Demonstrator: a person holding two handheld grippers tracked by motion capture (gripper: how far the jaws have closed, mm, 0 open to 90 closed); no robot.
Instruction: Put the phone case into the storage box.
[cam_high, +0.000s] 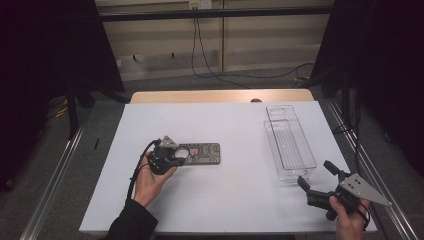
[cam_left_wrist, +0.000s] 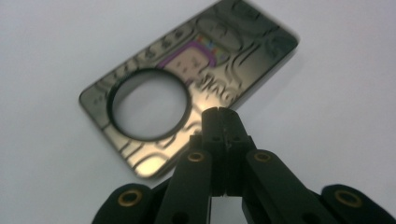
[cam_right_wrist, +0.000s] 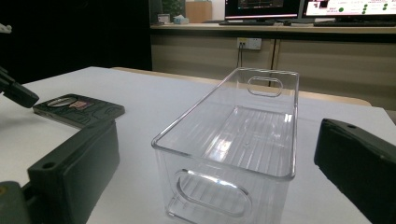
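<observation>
Fingers (cam_left_wrist: 223, 122) of the left gripper (cam_high: 167, 156) are pressed together, tips over the patterned card (cam_left_wrist: 187, 79) lying flat on the white counter (cam_high: 225, 195). Right gripper (cam_high: 320, 184) fingers are spread wide, just short of the empty clear bin (cam_right_wrist: 233, 140).

White table (cam_high: 225, 200) (wooden far edge), grey floor (cam_high: 95, 125), black cables (cam_high: 210, 70), monitors (cam_right_wrist: 299, 9) on counter
</observation>
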